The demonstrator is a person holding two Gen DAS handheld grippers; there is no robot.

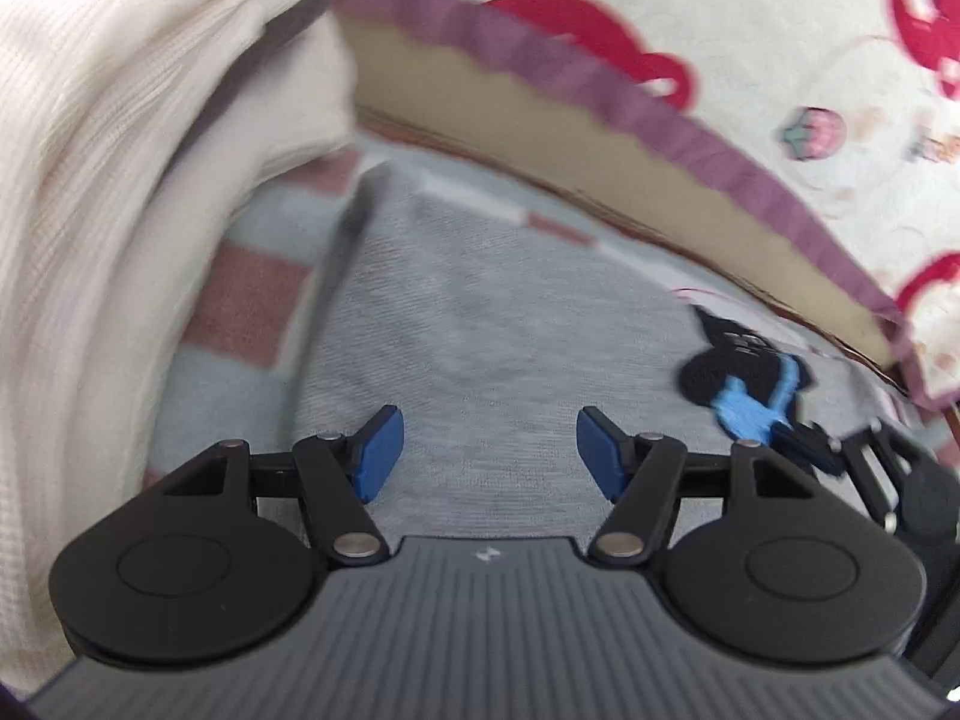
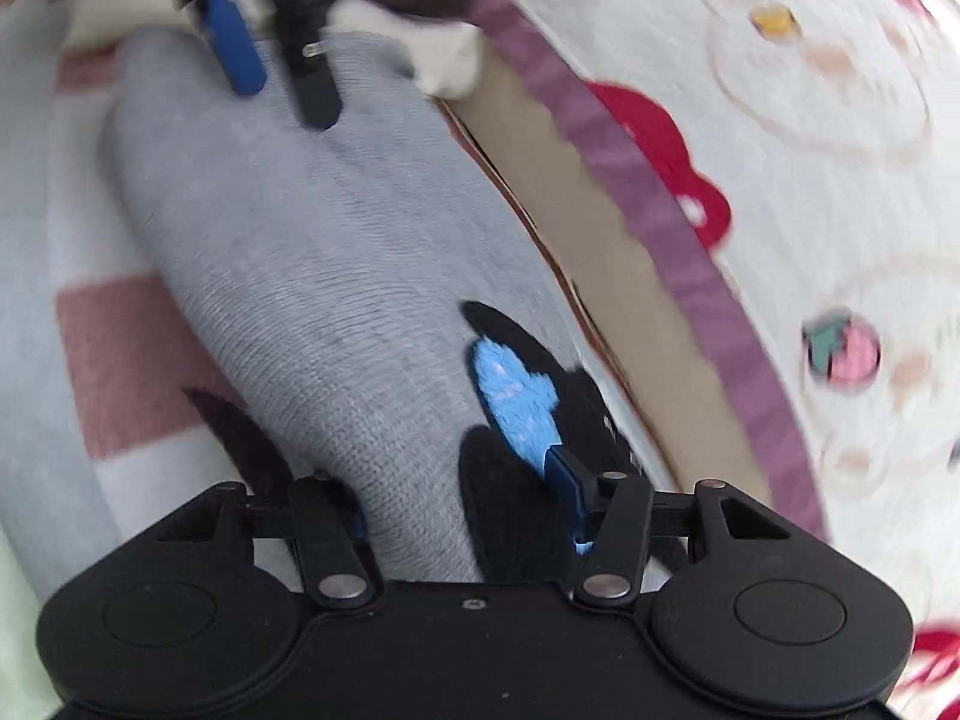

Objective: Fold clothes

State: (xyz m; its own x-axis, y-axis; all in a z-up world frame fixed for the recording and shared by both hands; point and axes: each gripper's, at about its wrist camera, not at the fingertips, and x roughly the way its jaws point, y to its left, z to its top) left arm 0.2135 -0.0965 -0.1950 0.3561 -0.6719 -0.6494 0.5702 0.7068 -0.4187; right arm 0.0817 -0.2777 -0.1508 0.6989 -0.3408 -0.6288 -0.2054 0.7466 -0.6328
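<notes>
Clearly you're mid-fold: the grey garment (image 1: 498, 324) lies at 12 o'clock under your left gripper (image 1: 489, 456), open and empty; your right gripper (image 2: 462, 498) straddles its patch end, grip uncertain.

Grey garment (image 1: 480, 312) on striped blanket (image 1: 240, 300) (pink-banded).

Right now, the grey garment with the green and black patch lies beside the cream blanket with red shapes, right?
Not quite: the patch on the grey garment is light blue and black, as the right wrist view shows. It does lie beside the cream blanket with red shapes.
</notes>
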